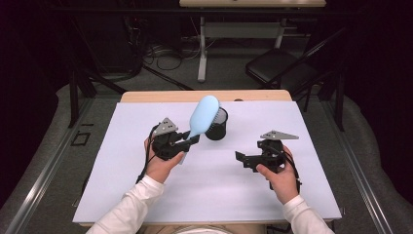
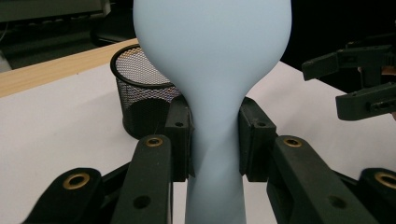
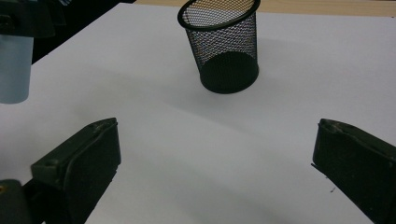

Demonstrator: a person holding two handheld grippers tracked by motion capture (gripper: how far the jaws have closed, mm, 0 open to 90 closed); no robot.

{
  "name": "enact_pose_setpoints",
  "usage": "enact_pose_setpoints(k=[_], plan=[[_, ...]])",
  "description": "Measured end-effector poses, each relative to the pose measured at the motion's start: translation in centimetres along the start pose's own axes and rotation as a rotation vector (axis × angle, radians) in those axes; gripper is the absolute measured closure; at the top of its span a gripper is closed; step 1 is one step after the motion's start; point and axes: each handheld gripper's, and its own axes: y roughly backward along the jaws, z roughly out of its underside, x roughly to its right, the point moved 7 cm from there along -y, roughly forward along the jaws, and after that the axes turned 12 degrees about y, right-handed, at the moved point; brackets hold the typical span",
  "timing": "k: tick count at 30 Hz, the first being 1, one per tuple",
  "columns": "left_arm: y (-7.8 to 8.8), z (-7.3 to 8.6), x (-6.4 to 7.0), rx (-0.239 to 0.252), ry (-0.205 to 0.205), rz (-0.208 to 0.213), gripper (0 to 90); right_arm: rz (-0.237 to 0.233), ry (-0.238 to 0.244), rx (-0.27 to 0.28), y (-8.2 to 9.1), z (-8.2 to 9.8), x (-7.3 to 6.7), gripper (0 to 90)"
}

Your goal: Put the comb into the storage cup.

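Hairbrush, pale blue, sits clamped by its narrow handle in my left gripper, jaws pressed on both sides of the neck; its oval head tilts up over the rim of the black mesh pen cup. That cup stands upright on the white table sheet. My right gripper hovers well apart to the right, jaws spread wide with nothing between them, pointing toward the cup.
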Motion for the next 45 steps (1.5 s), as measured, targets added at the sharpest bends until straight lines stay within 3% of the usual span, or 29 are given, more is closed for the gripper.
enact_pose_setpoints(k=[9,30,45], plan=[[0.0,0.0,0.0,0.005,-0.004,0.000,69.5,-0.015,-0.009,0.001,-0.1,-1.3,0.2,0.7],[-0.1,-0.1,0.1,0.012,-0.008,0.005,69.5,-0.044,-0.084,-0.005,-0.3,-3.6,0.9,0.6],[0.0,-0.2,0.2,0.016,-0.006,0.010,69.5,-0.031,-0.067,-0.006,0.0,-4.6,1.3,0.9]])
